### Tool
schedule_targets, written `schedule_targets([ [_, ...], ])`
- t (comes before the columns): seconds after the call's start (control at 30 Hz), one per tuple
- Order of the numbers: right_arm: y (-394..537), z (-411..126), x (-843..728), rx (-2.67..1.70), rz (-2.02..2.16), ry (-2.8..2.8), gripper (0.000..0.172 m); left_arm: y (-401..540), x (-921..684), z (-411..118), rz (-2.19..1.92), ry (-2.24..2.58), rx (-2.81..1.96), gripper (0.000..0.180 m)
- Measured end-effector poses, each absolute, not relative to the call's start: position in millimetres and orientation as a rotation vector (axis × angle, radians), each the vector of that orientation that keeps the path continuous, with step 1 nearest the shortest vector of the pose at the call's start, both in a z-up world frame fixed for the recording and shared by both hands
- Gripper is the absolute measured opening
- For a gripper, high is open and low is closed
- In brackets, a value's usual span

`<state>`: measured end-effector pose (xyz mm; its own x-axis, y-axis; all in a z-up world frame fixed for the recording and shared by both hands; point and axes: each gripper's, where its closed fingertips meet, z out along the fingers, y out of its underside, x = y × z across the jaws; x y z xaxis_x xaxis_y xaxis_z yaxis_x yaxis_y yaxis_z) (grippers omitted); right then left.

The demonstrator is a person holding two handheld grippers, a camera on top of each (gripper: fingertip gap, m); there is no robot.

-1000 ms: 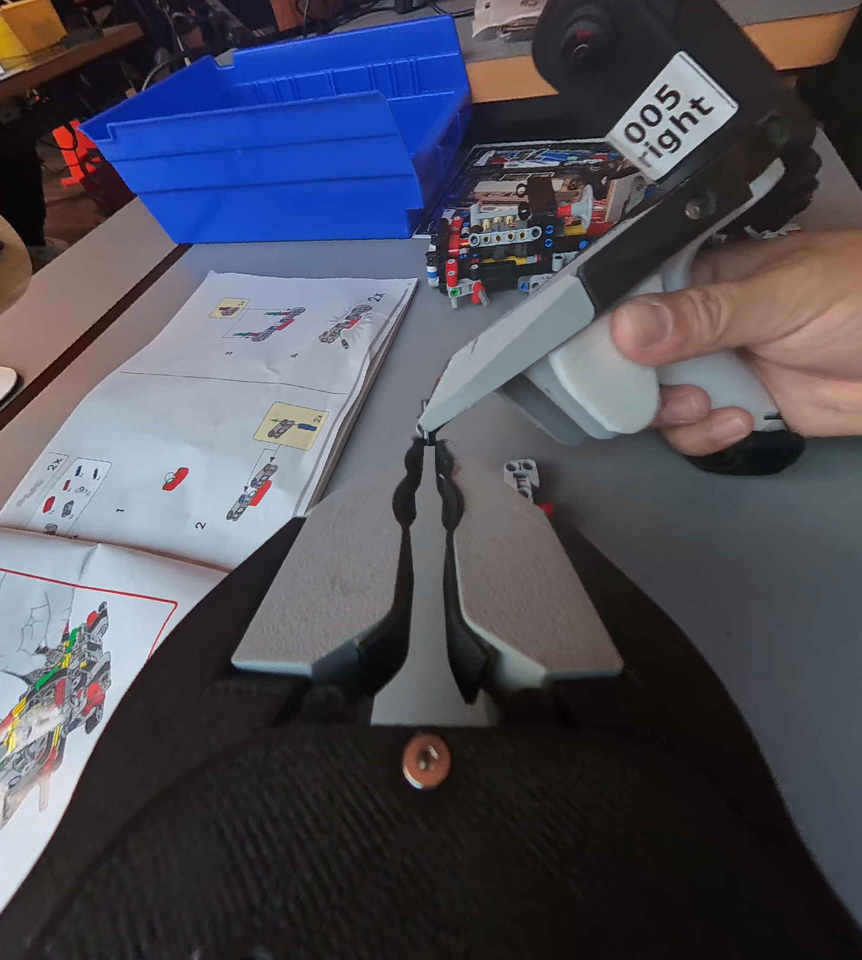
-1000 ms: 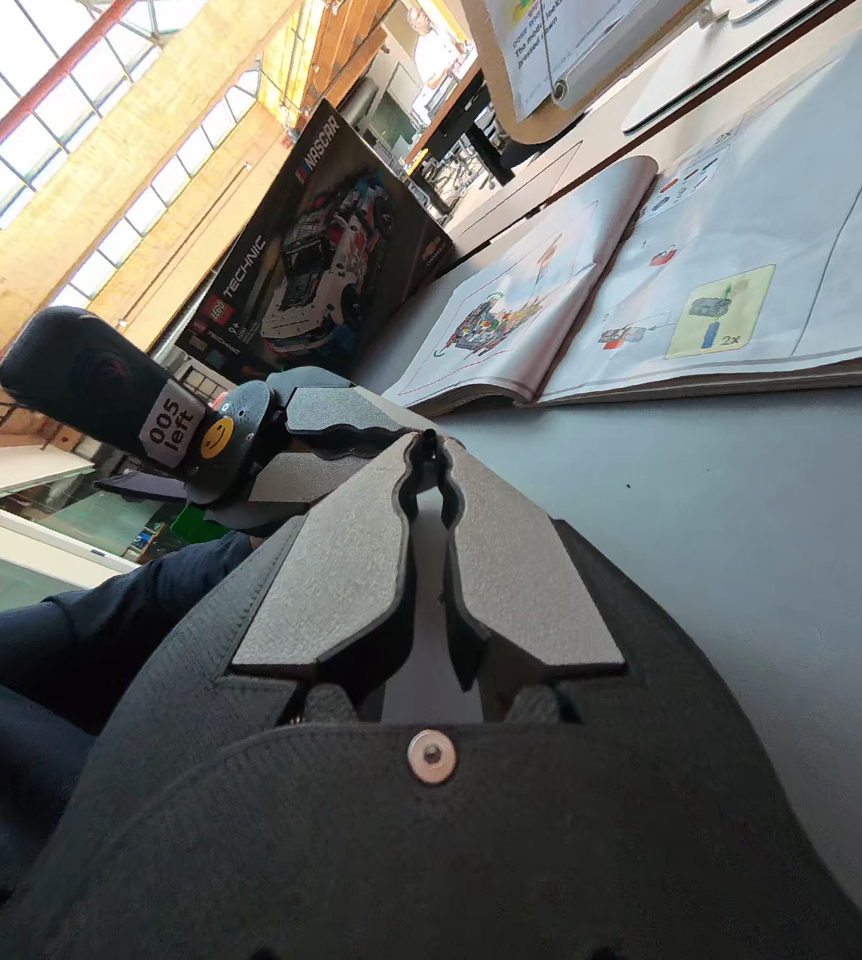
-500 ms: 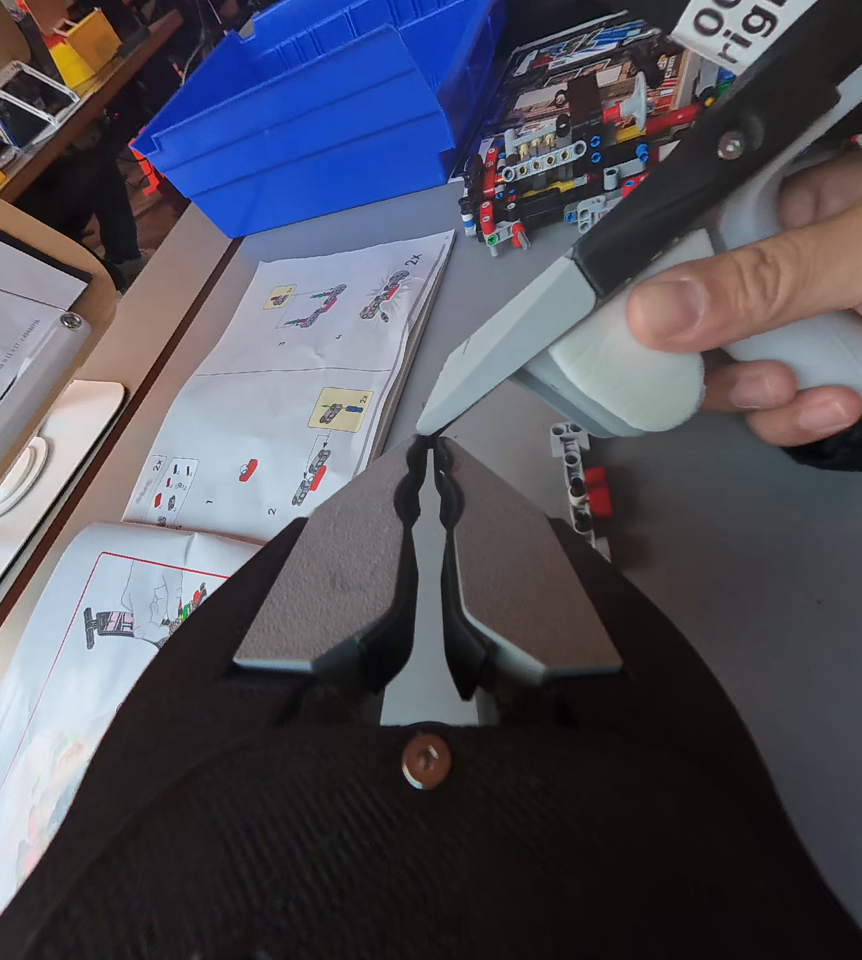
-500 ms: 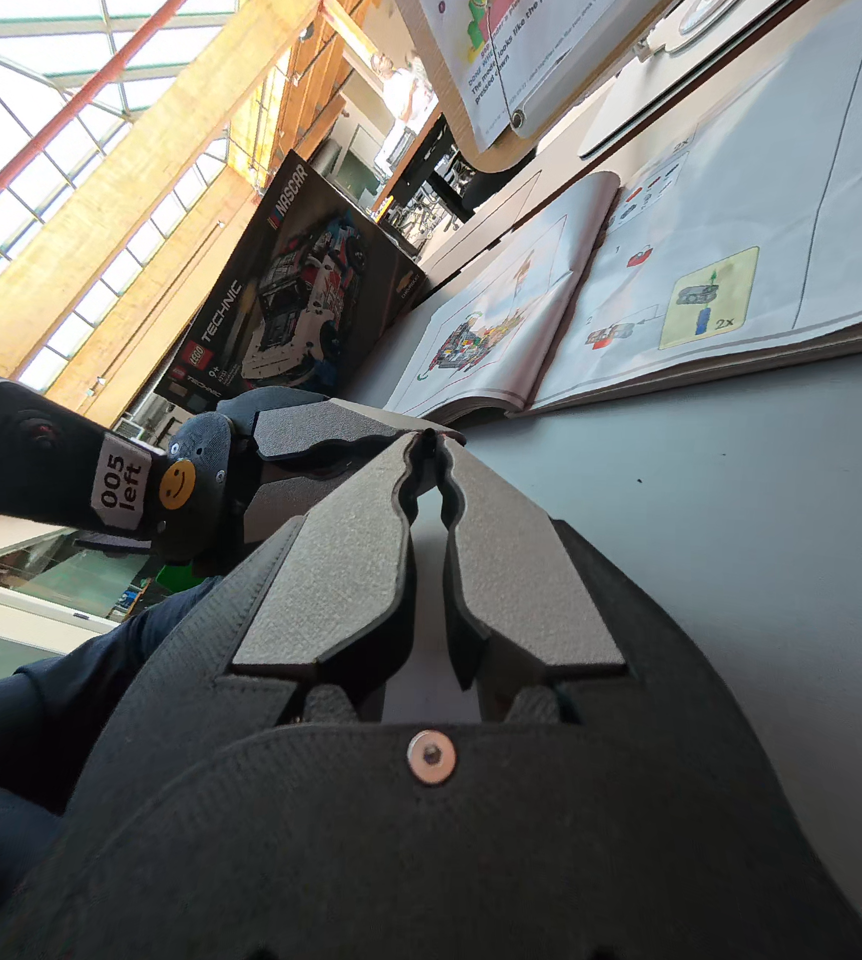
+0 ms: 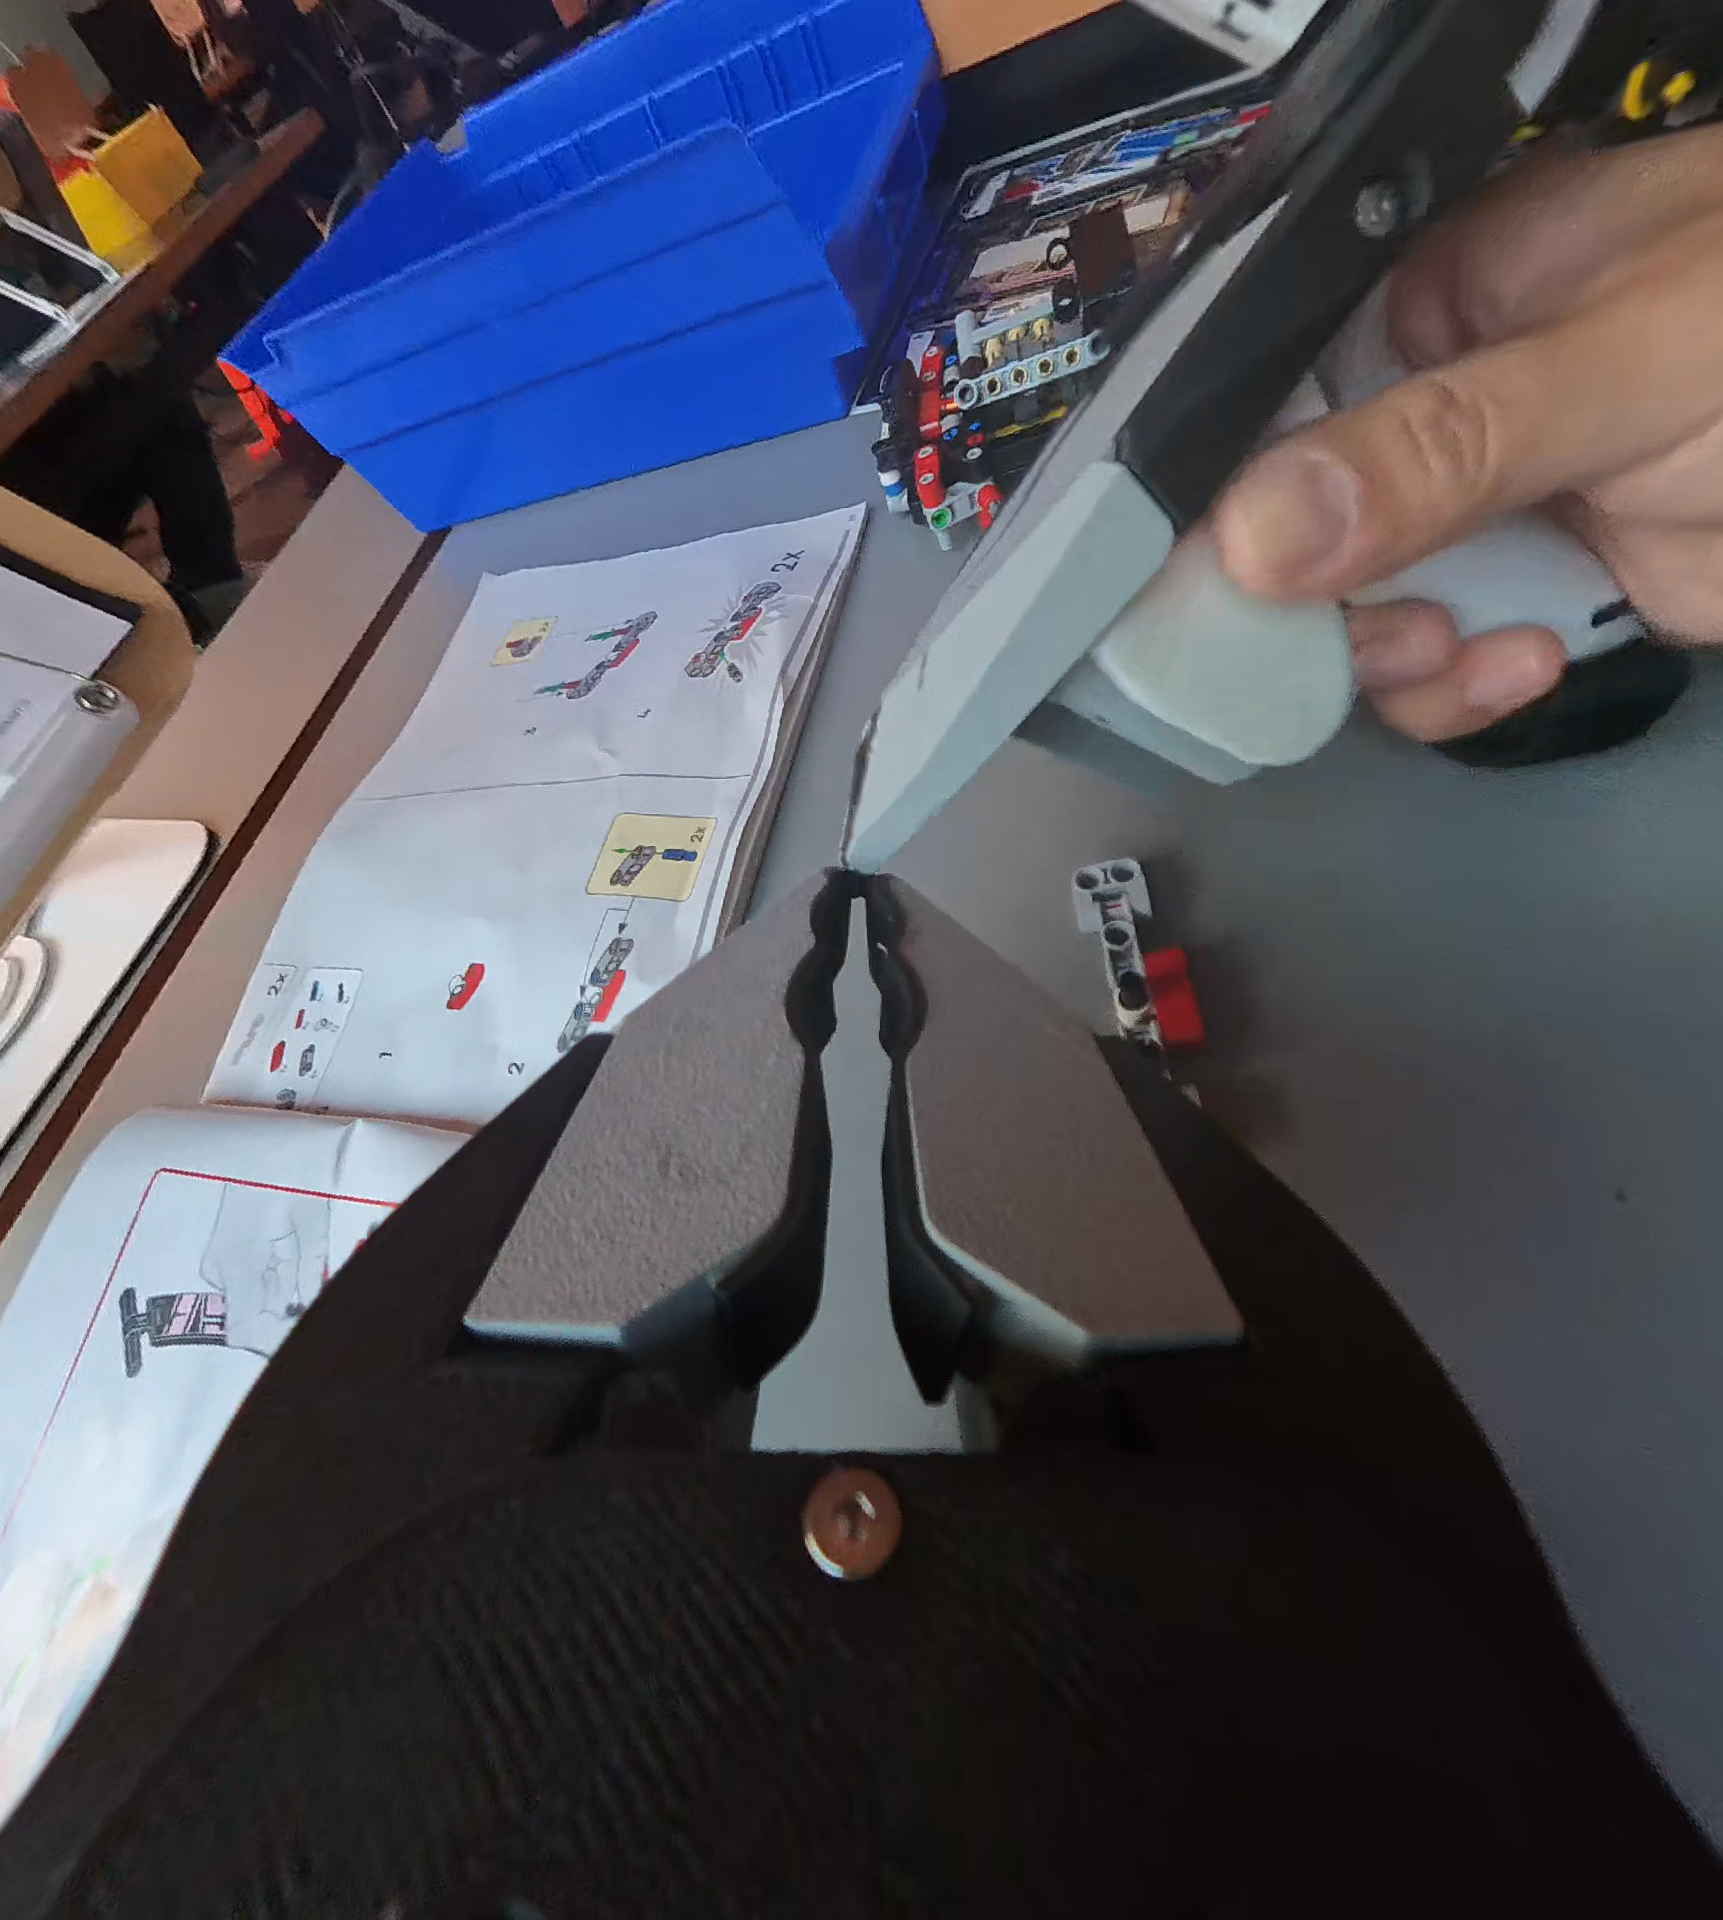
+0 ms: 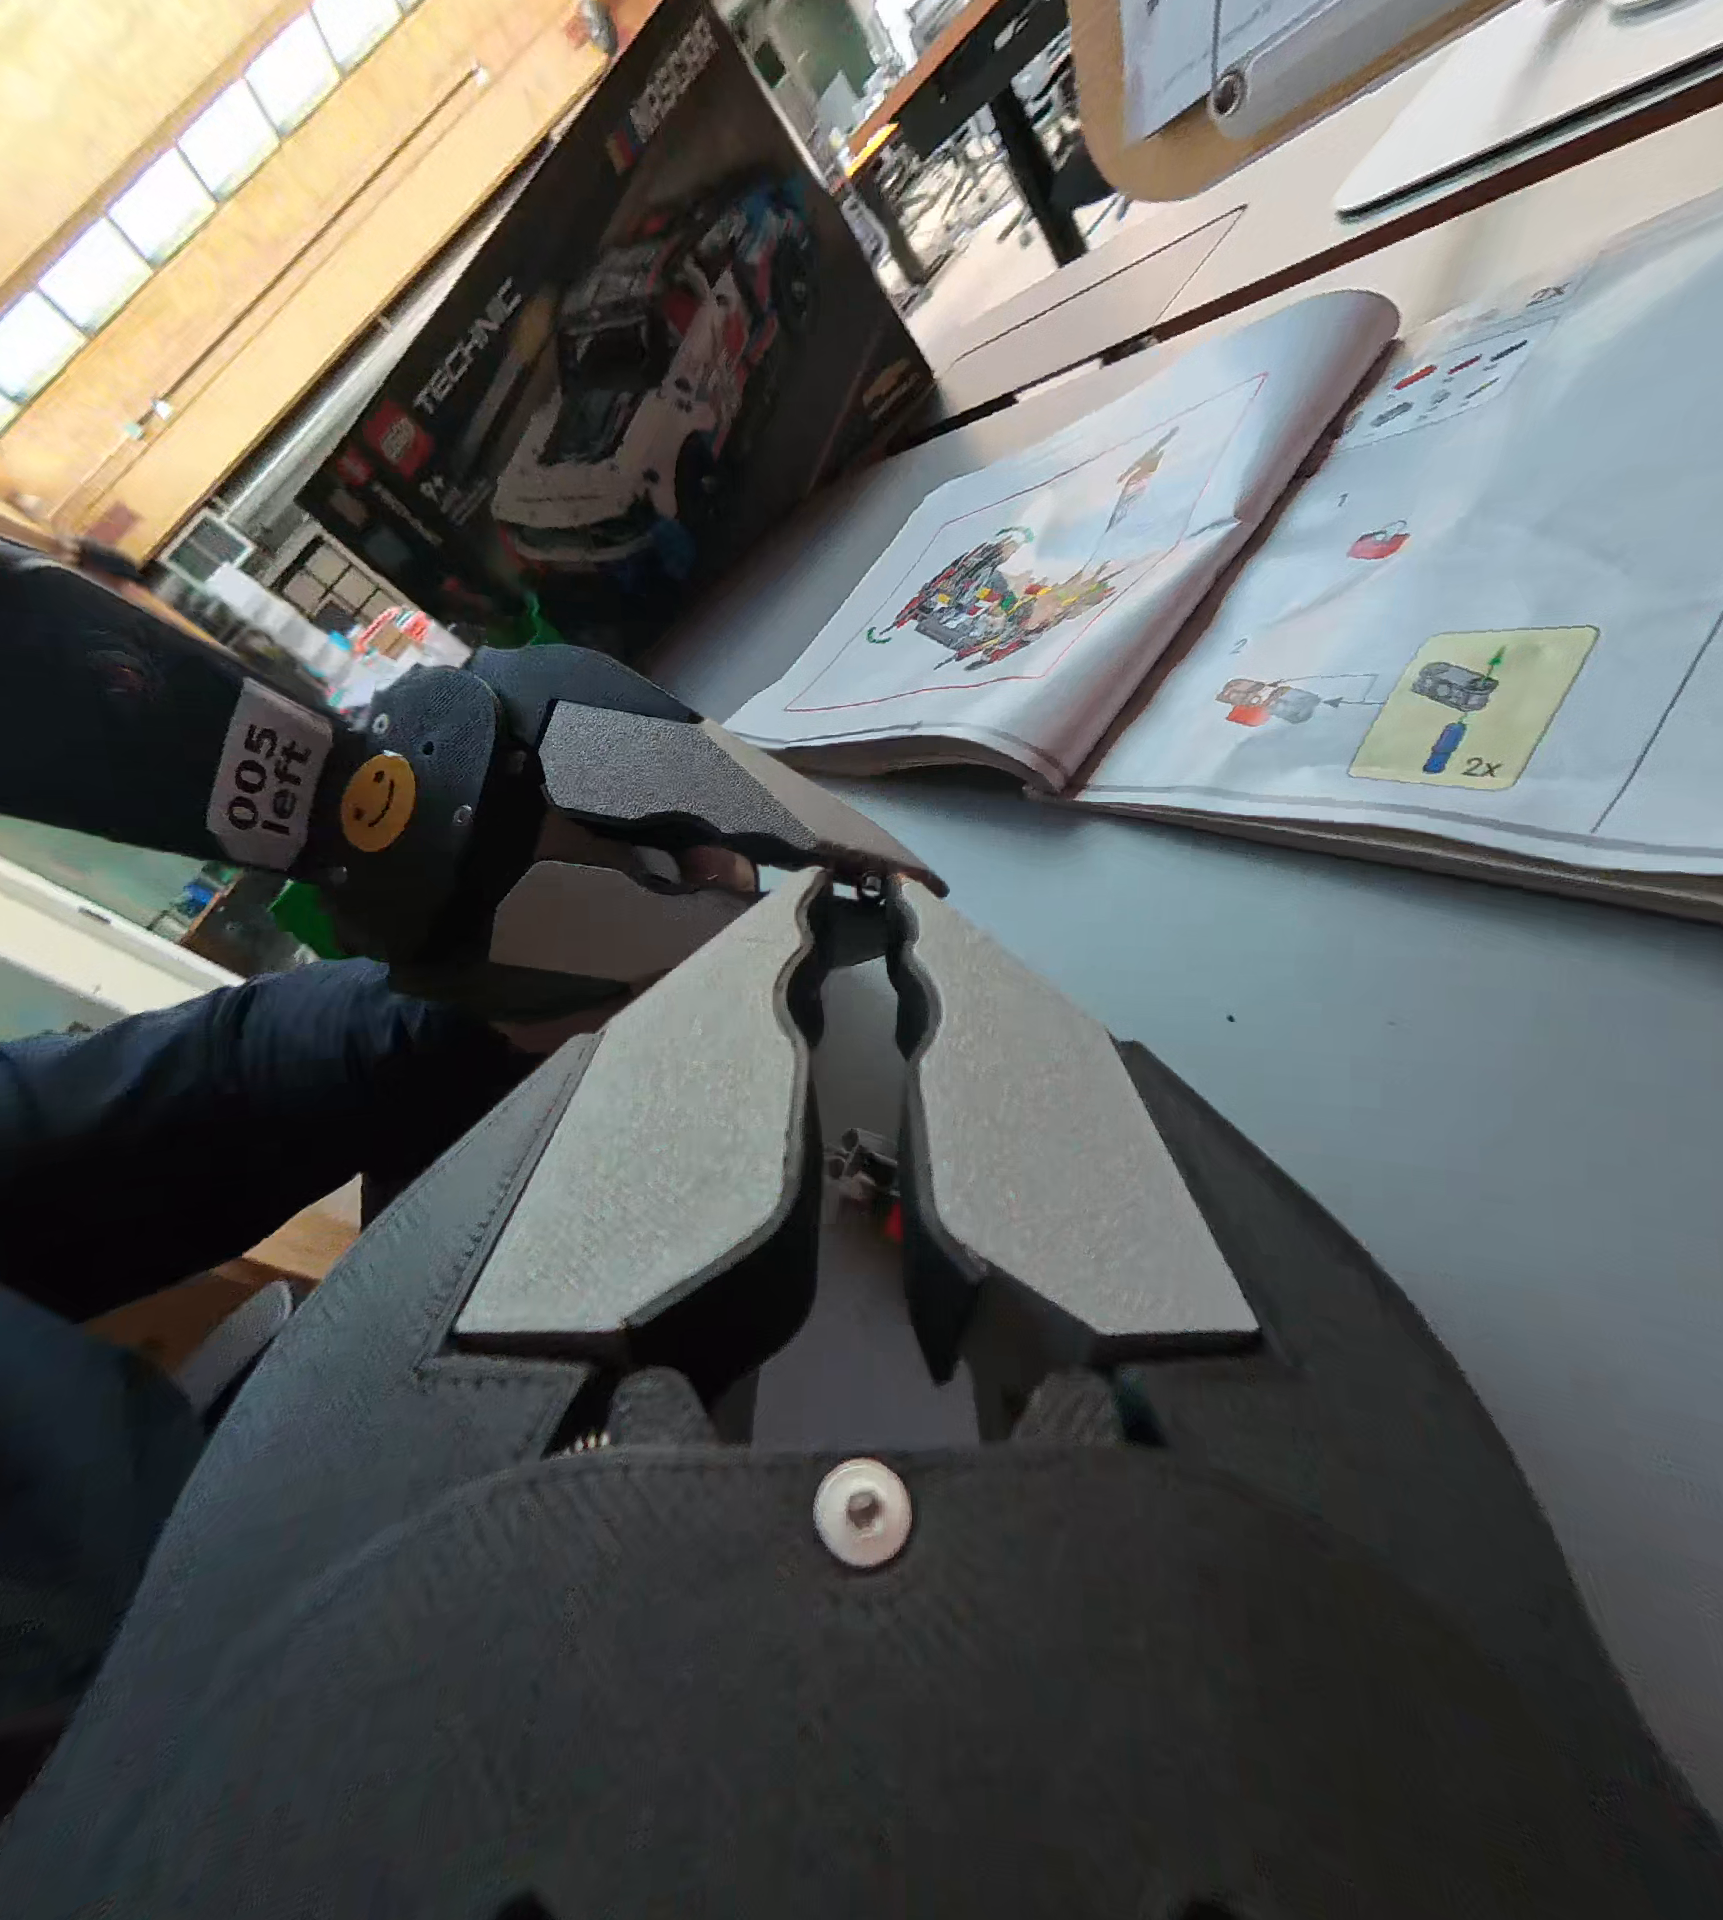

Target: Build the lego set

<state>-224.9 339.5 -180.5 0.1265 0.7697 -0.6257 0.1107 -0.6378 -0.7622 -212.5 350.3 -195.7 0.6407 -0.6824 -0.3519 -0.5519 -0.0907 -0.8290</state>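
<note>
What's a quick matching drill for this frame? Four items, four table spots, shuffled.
Things:
1. stacked blue plastic bins
2. open white paper instruction booklet
3. small grey beam with a red brick attached
4. black cardboard box with a race-car picture

Places:
A. on the grey table just right of the left gripper's fingertips
B. far end of the table, behind the booklet
C. standing beyond the booklet's left-hand page
D. lying flat, left of both grippers' tips

Pairs: 1-B, 2-D, 3-A, 4-C
</note>
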Motion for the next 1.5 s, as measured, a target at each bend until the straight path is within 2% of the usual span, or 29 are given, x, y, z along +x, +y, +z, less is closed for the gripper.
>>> schedule_targets([
  [0.03,338.9,-180.6,-223.6,-1.859,1.564,-0.878,0.005,349.8,-211.4,-195.7,-0.153,1.004,-1.758,0.001],
  [0.07,340.7,-181.6,-222.1,-1.866,1.548,-0.896,0.018,350.3,-212.8,-196.9,-0.151,0.998,-1.765,0.002],
  [0.1,342.7,-181.0,-220.0,-1.858,1.523,-0.92,0.021,351.1,-214.9,-197.4,-0.145,0.998,-1.763,0.001],
  [0.2,342.8,-177.8,-213.7,-1.823,1.451,-1.046,0.013,353.1,-219.5,-195.9,-0.152,0.989,-1.755,0.002],
  [0.47,340.0,-180.9,-217.6,-1.775,1.296,-1.305,0.015,347.7,-210.5,-194.3,-0.2,1.017,-1.718,0.001],
  [0.6,338.0,-181.4,-218.5,-1.738,1.255,-1.374,0.001,346.2,-208.6,-196.0,-0.221,1.024,-1.722,0.001],
  [1.0,335.9,-184.9,-217.7,-1.75,1.218,-1.471,0.001,343.8,-203.8,-197.8,-0.327,0.988,-1.76,0.001],
  [1.1,334.2,-198.7,-200.2,-1.668,0.911,-1.767,0.001,328.2,-193.6,-210.3,-0.496,1.061,-1.851,0.02],
  [1.2,324.2,-205.9,-188.0,-1.515,0.679,-2.043,0.001,312.6,-189.9,-231.0,-0.599,1.146,-1.981,0.049],
  [1.27,318.2,-214.7,-184.2,-1.452,0.609,-2.183,0.001,305.5,-186.5,-241.4,-0.601,1.206,-2.031,0.047],
  [1.37,315.2,-229.9,-181.4,-1.364,0.506,-2.339,0.002,304.2,-182.1,-248.5,-0.556,1.267,-2.04,0.017],
  [1.5,314.0,-235.9,-183.4,-1.213,0.384,-2.452,0.002,309.9,-182.3,-248.8,-0.644,1.263,-2.066,0.014],
])
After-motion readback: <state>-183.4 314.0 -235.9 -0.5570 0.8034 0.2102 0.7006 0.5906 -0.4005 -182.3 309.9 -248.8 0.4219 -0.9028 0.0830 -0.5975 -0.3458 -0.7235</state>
